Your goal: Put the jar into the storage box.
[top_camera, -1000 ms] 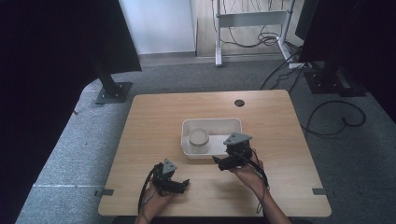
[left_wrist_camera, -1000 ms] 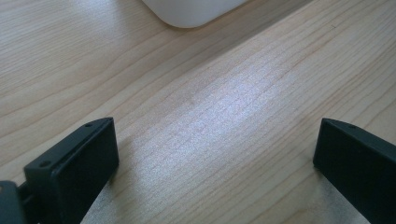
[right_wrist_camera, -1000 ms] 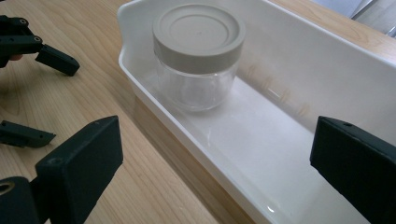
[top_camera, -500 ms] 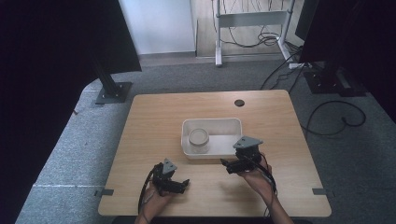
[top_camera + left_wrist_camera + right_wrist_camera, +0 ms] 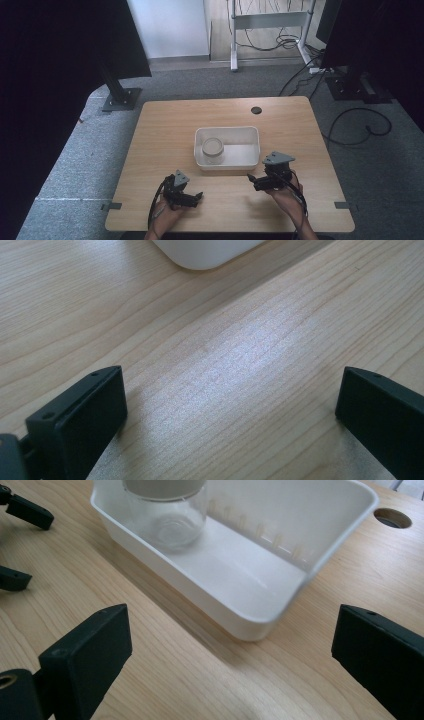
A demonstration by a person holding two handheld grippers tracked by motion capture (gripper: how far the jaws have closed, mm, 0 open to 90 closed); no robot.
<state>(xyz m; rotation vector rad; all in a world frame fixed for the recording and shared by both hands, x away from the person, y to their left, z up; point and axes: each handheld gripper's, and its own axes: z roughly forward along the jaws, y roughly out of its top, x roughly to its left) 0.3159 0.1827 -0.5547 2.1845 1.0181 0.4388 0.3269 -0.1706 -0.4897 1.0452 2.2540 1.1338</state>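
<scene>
A clear glass jar (image 5: 213,148) with a pale lid is standing upright in the left end of a white rectangular tray (image 5: 250,152), near the middle of the wooden table (image 5: 165,130). In my right gripper view the jar (image 5: 165,515) is sitting at about eleven o'clock, inside the tray (image 5: 280,595), whose near corner is lying between my jaws, just beyond them.

I am holding my right gripper (image 5: 257,182) at about five o'clock from the tray, close to its near wall but not touching it, jaws spread wide with nothing between them. My left gripper (image 5: 196,197) is resting low at about seven o'clock from the tray, a little farther off; its jaws are also standing wide apart over bare wood, and a rounded corner of the tray (image 5: 210,252) is showing at twelve o'clock in its own view.

A dark round hole (image 5: 256,110) is sitting in the tabletop at about one o'clock from the tray.
</scene>
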